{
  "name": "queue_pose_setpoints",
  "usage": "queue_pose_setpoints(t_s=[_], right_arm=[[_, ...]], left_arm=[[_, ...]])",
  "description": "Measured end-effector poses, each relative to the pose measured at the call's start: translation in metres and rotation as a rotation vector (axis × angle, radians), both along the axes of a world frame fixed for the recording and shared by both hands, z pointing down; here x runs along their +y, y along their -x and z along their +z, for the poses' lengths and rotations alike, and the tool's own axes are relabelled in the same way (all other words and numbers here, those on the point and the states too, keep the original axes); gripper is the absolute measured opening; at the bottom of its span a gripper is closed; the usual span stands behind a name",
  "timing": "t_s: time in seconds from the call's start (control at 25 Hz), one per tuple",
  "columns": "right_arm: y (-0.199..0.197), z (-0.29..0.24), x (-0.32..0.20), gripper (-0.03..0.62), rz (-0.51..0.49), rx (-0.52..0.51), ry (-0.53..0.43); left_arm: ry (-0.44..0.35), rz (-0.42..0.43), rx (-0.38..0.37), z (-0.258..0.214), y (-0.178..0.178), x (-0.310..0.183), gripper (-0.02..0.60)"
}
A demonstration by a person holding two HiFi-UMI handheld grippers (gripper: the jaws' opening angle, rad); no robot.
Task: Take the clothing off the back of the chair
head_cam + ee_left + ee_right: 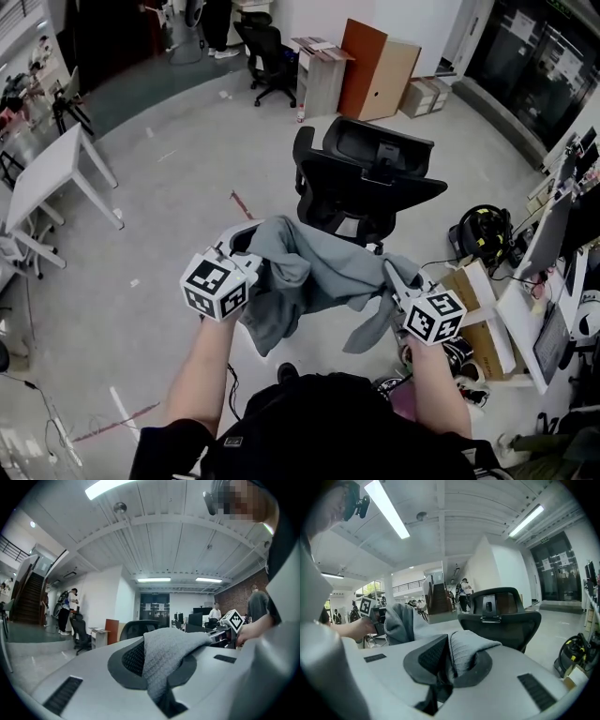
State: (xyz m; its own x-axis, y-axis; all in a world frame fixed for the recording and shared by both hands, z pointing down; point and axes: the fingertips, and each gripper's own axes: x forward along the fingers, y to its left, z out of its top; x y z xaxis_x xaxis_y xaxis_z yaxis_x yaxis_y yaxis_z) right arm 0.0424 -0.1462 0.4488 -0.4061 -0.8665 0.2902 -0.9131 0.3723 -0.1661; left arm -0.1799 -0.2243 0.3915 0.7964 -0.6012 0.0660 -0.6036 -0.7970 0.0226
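The left claw [248, 267] is pinched shut on one end of the gray clothing [314, 272]. The clothing hangs between both claws, off the back of the black chair [370, 173] and just in front of it. The right claw [394, 281] is pinched shut on the other end, and I cannot tell what is in the brown boxes [483, 314] on the floor.

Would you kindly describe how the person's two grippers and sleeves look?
The left gripper and right gripper are pale grey, each with dark textured pads and a white cube bearing black square markers. The person wears a black short-sleeved top.
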Motion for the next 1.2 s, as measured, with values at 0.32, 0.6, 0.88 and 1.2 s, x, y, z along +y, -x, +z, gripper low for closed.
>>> queue_pose_setpoints(t_s=[0.32,0.6,0.88,1.2], right_arm=[[-0.026,-0.017,0.06,0.035,0.003,-0.021,-0.051],[-0.095,-0.034,0.125,0.035,0.065,-0.03,-0.092],[-0.128,-0.02,0.178,0.035,0.071,-0.05,-0.122],[-0.131,-0.018,0.202,0.035,0.027,-0.053,-0.134]], left_arm=[[-0.017,0.034,-0.006,-0.01,-0.056,0.045,0.02],[-0.024,0.079,0.018,-0.022,-0.134,0.094,0.02],[0.029,0.057,0.006,0.004,-0.171,0.143,0.02],[0.074,0.002,-0.026,0.009,-0.17,0.18,0.02]])
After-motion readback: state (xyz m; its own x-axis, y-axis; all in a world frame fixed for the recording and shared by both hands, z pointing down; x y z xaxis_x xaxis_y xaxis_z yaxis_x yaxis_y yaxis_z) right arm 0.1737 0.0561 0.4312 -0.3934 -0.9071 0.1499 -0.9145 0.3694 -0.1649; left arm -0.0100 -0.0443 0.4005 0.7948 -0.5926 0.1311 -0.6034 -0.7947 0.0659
